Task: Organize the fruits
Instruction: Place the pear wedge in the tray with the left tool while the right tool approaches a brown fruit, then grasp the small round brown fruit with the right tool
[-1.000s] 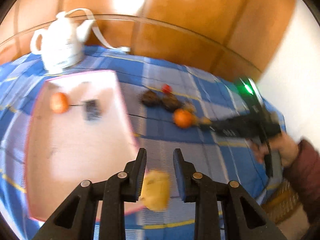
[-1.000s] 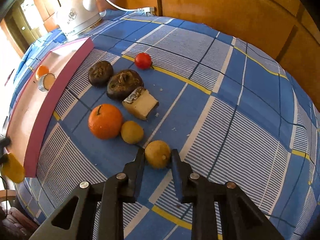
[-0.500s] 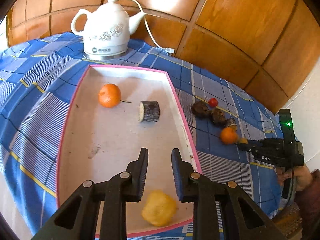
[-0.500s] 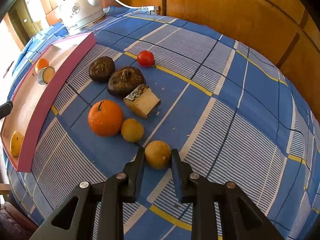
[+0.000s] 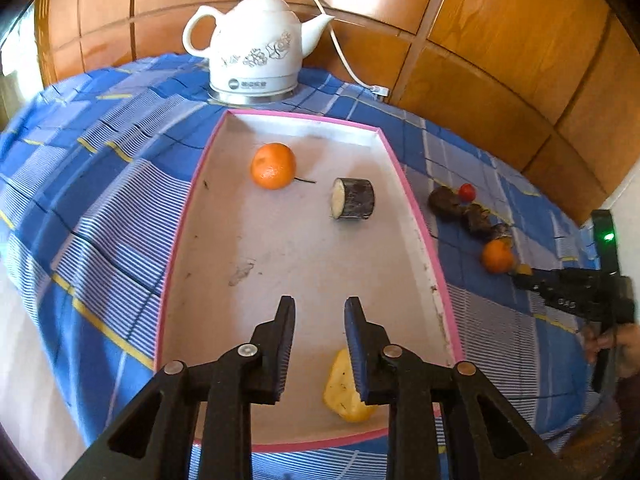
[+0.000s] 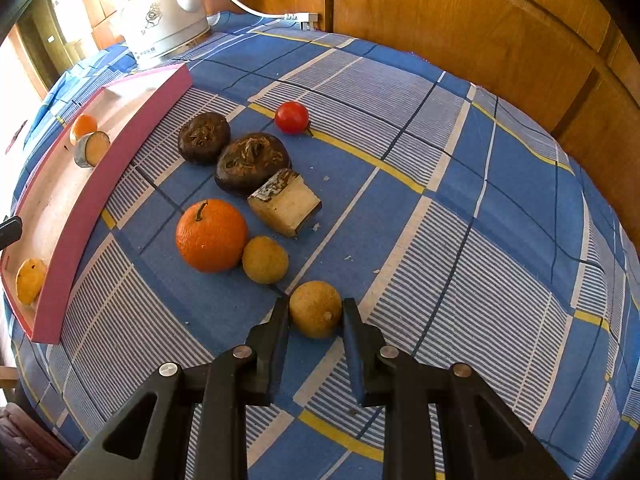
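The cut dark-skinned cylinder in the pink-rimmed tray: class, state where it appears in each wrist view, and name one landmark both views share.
Left wrist view: cut cylinder lies right of centre in the tray, right of the small orange.
Right wrist view: far left, just below that orange.
Shared landmark: the white kettle beyond the tray's far end.

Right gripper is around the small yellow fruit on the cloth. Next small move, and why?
Probably lift it straight up, then carry it toward the pink-rimmed tray. The right gripper has its pads against both sides of the small yellow fruit, which rests on the blue checked cloth. The yellow piece already lies in the tray, and the left gripper holds nothing.
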A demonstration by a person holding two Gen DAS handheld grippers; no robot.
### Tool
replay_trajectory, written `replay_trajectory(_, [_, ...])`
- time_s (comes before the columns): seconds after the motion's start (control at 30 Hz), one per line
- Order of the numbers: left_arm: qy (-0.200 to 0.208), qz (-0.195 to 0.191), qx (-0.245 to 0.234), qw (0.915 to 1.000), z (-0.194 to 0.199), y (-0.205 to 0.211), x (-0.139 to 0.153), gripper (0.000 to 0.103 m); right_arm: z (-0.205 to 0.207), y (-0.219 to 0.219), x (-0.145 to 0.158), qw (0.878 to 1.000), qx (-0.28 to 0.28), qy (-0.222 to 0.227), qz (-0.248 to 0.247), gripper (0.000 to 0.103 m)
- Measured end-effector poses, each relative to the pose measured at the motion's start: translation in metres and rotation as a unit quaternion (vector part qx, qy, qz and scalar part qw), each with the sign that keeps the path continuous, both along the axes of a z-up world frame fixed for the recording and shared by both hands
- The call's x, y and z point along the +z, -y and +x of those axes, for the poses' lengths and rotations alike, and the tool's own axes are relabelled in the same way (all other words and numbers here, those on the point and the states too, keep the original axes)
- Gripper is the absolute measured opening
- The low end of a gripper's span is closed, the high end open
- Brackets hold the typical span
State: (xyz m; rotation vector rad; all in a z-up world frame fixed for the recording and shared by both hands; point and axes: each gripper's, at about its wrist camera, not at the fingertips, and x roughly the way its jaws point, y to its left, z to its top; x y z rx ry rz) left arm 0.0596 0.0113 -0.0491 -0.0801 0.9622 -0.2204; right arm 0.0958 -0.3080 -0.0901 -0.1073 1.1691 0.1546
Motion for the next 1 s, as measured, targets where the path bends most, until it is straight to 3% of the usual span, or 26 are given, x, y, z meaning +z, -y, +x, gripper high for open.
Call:
replay_trajectory(0.1, [0.025, 0.032, -0.002, 0.9992, -0.006, 0.007, 0.006, 0.035, 0.000, 0.003, 0.001, 1.000, -0.006, 0.000, -0.002, 0.026])
replay_trajectory(0.17, [0.037, 0.041, 0.007, 0.9984, -0.011, 0.009, 0.009, 0.046, -0.001, 0.003, 0.001, 1.000, -0.008, 0.000, -0.007, 0.026])
replay_trajectory(0.3, [0.046, 0.054, 0.003, 0.9975, -0.017, 0.015, 0.011, 0.049, 0.000, 0.005, 0.001, 1.000, -0.014, 0.001, -0.010, 0.026])
replay_trajectory(0.43, [0.052, 0.055, 0.003, 0.9971, -0.023, 0.017, 0.011, 0.061, 0.000, 0.006, 0.001, 1.000, -0.019, 0.001, -0.013, 0.026])
replay_trajectory(0.83, [0.054, 0.052, 0.007, 0.9971, -0.028, 0.018, 0.012, 0.064, -0.003, 0.005, 0.001, 0.999, -0.030, 0.006, -0.027, 0.026])
replay_trajectory(1.0, [0.059, 0.050, 0.014, 0.9969, -0.030, 0.013, 0.013, 0.072, -0.002, 0.009, 0.001, 0.999, -0.038, 0.005, -0.031, 0.026])
